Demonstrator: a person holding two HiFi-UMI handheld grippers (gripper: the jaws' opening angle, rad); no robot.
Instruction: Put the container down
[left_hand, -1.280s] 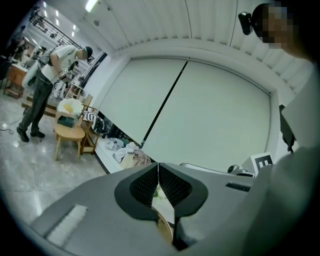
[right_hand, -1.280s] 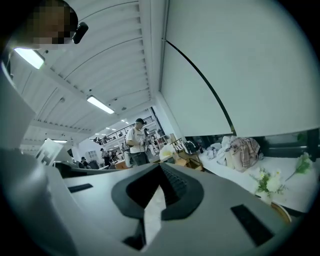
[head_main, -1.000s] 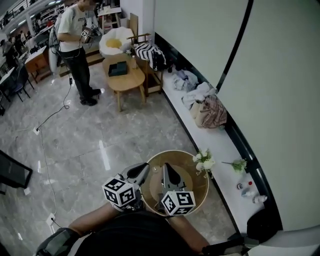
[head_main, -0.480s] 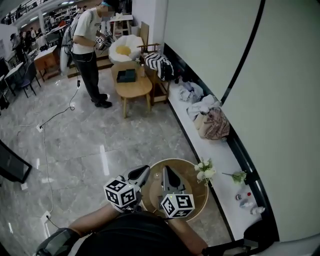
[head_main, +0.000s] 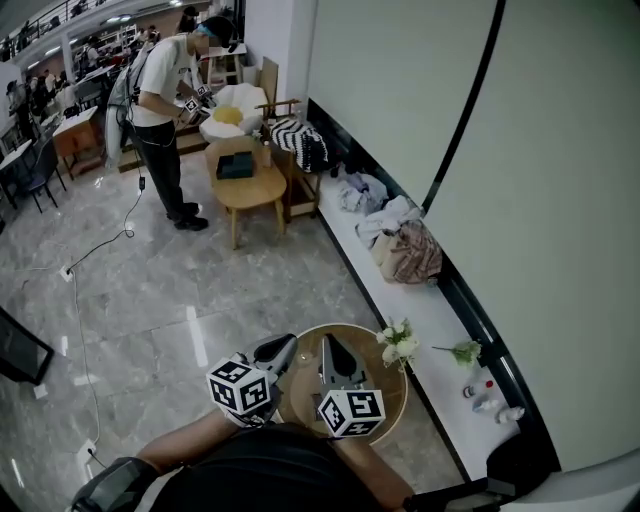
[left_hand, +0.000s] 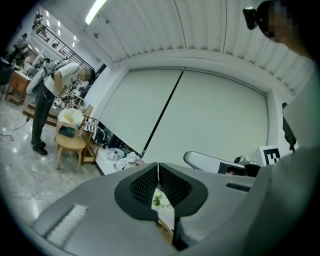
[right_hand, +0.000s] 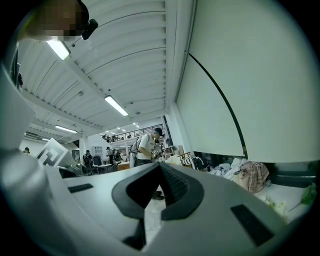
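In the head view both grippers hang close together over a round wooden piece with a raised rim (head_main: 392, 398); I cannot tell whether it is a low table or a basket. The left gripper (head_main: 283, 347) is above its left edge, the right gripper (head_main: 329, 345) above its middle. In the left gripper view the left gripper (left_hand: 158, 166) has its jaws meeting at the tips with nothing between them. The right gripper (right_hand: 160, 166) in its own view is likewise shut and empty. No container is held in either one.
White flowers (head_main: 397, 343) stand at the round piece's right edge. A white ledge (head_main: 440, 320) along the wall carries piled clothes (head_main: 405, 250), a green sprig (head_main: 462, 351) and small bottles (head_main: 485, 400). Farther off a person (head_main: 160, 110) stands by a wooden coffee table (head_main: 245, 185). A cable (head_main: 90, 300) crosses the marble floor.
The head view has shifted a little. Both grippers stay shut in about the same place over the round wooden piece. The standing person has shifted slightly.
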